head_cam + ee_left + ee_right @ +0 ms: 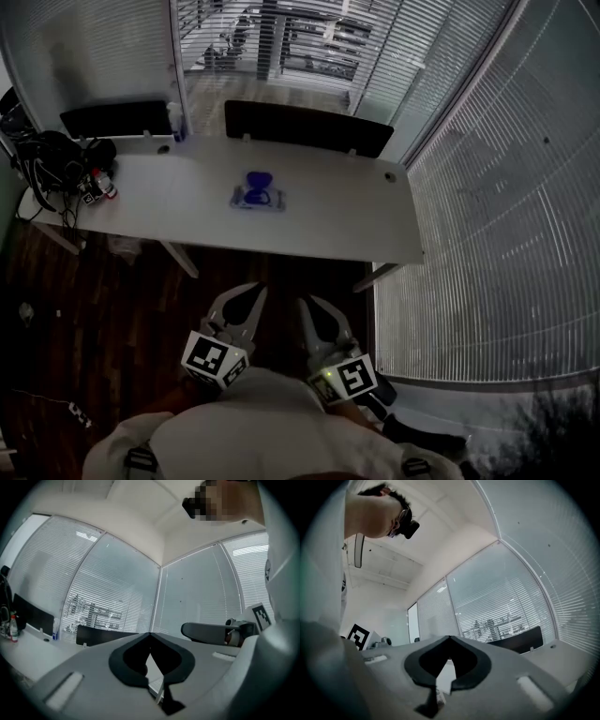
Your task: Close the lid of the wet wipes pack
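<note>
The wet wipes pack lies near the middle of the white table, far ahead of me. Its blue lid stands raised. Both grippers hang low by my body, well short of the table. My left gripper points forward, its jaws meeting at the tips with nothing between them. My right gripper sits beside it, shut and empty too. In the left gripper view the left gripper faces the blinds, and the right gripper does the same in its own view; the pack is hidden in both.
A black bag with cables and a small red-capped bottle crowd the table's left end. A spray bottle stands at the back. Two black chair backs line the far edge. Window blinds close off the right side.
</note>
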The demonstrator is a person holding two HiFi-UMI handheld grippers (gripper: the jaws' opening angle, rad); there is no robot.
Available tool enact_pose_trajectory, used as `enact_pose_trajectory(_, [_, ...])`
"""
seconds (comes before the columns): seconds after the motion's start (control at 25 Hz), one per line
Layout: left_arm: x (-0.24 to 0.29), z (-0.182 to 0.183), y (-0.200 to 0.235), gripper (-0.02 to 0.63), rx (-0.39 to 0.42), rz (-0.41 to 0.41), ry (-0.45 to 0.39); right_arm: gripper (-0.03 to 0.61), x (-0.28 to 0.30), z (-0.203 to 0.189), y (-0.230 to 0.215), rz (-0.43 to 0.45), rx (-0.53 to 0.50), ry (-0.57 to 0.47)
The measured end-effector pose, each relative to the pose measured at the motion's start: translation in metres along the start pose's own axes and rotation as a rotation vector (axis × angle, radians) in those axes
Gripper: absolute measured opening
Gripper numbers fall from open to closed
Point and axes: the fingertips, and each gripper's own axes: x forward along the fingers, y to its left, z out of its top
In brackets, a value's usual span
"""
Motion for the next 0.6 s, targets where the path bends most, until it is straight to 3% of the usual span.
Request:
enact_pose_trajectory(0.28, [0.006,-0.008,-0.017,0.003,-0.002,0.007,0.008,0.0,-0.018,-0.005,-0.015,-0.013,0.043,0.005])
enact_pose_trajectory(0.6, [0.025,-0.014,0.004,0.003,0.006,0.017,-0.007,0.0,0.004,-0.009,-0.029,0.0,0.052,0.001])
